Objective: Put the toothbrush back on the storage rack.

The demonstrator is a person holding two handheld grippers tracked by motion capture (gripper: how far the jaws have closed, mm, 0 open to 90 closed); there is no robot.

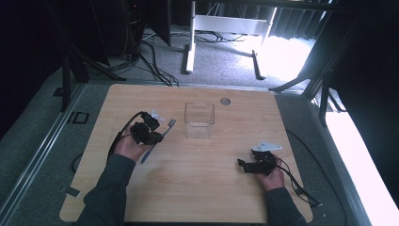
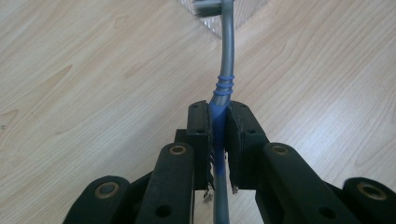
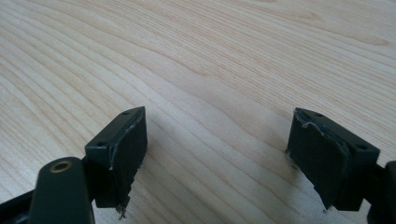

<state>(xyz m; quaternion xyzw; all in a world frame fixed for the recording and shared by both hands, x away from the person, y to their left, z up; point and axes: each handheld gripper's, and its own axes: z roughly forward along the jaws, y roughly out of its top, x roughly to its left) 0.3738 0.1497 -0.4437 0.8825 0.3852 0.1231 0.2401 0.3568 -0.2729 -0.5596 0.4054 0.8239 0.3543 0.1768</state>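
1. Left gripper [image 1: 159,133]: held over the left half of the table, pointing toward its far edge. In the left gripper view [image 2: 218,135] the jaws are clamped tight on a toothbrush [image 2: 226,70] handle.
2. Left hand [image 1: 128,147]: wrapped around the gripper body from below; the dark-sleeved forearm enters from the near edge.
3. Right gripper [image 1: 245,165]: low near the right near corner, pointing left. In the right gripper view [image 3: 217,154] the jaws stand wide apart, nothing between them.
4. Right hand [image 1: 272,178]: grasps the gripper from behind.
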